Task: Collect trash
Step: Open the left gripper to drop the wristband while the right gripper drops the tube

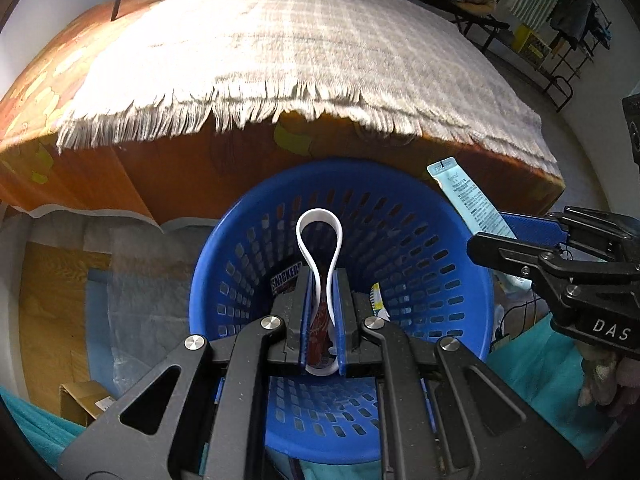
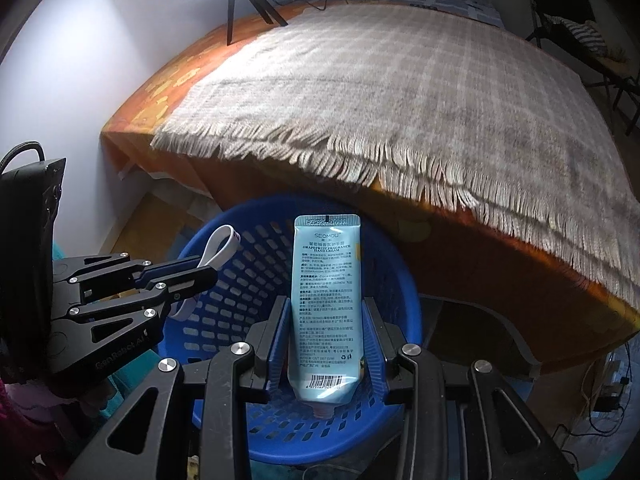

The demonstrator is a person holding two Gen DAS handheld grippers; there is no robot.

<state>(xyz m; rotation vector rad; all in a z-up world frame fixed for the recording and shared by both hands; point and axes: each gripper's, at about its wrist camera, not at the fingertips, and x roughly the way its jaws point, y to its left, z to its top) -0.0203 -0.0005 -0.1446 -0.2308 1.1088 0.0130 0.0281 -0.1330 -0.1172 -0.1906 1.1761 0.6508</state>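
Now the left gripper [image 1: 320, 312] has its fingers [image 1: 304, 312] closed on a folded white wrapper [image 1: 319, 240], directly above the blue basket [image 1: 224, 280]. The right gripper [image 2: 326, 344] pinches a hand cream tube [image 2: 326, 292], long axis along the fingers, above the same basket's opening, beside the bed [image 2: 400, 100].

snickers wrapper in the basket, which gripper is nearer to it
Left. The left gripper hangs right beside the Snickers wrapper inside the blue basket; the right gripper sits off at the rim.
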